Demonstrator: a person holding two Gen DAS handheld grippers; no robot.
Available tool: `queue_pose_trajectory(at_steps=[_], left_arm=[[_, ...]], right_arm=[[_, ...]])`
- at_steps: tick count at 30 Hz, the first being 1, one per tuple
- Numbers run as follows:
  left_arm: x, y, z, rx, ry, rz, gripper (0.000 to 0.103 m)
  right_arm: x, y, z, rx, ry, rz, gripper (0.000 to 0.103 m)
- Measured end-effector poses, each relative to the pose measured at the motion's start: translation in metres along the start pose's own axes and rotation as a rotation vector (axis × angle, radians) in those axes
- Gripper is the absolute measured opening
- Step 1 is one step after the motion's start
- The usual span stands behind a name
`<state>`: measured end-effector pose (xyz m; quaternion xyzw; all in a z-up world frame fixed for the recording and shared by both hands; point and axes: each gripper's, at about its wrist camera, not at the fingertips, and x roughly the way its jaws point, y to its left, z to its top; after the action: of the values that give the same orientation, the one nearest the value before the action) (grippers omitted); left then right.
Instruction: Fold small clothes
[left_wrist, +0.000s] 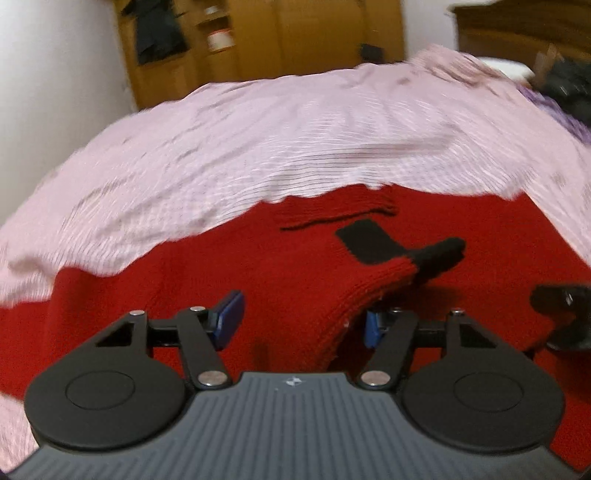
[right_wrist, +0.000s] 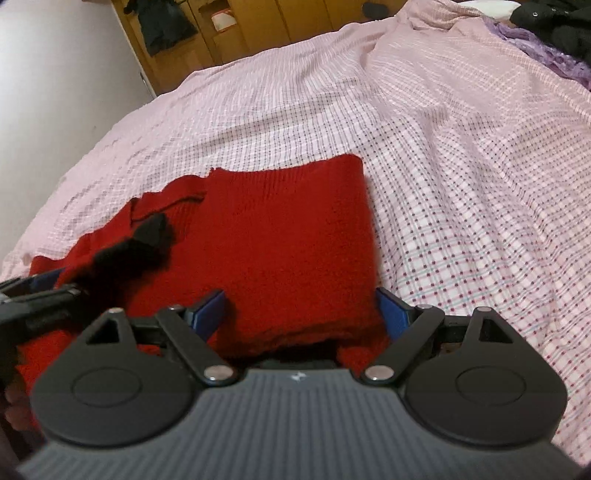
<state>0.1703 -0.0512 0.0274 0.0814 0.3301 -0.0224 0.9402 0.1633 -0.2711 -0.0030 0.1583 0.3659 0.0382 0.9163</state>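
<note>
A red knitted sweater (left_wrist: 258, 266) with black cuffs (left_wrist: 439, 254) lies on the bed; it also shows in the right wrist view (right_wrist: 288, 236). My left gripper (left_wrist: 301, 321) is open, low over the sweater, with a raised sleeve fold between its blue pads (left_wrist: 231, 317). My right gripper (right_wrist: 301, 310) is open, its pads on either side of the near edge of the folded right part of the sweater. The left gripper shows at the left edge of the right wrist view (right_wrist: 33, 295), by the black cuff (right_wrist: 136, 251).
The bed is covered by a pink checked sheet (right_wrist: 461, 177). A wooden wardrobe (left_wrist: 258, 40) stands behind it by a white wall. Dark clothes (right_wrist: 554, 22) and purple fabric (right_wrist: 535, 48) lie at the far right of the bed.
</note>
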Motion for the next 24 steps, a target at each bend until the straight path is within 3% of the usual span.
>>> queue_pose_trajectory(at_steps=[7, 13, 17, 24], left_arm=[[-0.015, 0.061, -0.015, -0.133, 0.012, 0.076, 0.071], [-0.023, 0.1, -0.036, -0.183, 0.062, 0.113, 0.072], [-0.033, 0.116, -0.048, -0.198, 0.063, 0.102, 0.072], [-0.031, 0.121, -0.041, -0.17, 0.074, 0.03, 0.072]], right_arm=[[0.002, 0.001, -0.005, -0.002, -0.014, -0.009, 0.087], [0.004, 0.001, -0.006, -0.008, -0.014, -0.015, 0.087], [0.007, -0.003, -0.007, 0.008, -0.001, -0.002, 0.088], [0.009, -0.005, -0.007, 0.02, 0.009, 0.003, 0.089]])
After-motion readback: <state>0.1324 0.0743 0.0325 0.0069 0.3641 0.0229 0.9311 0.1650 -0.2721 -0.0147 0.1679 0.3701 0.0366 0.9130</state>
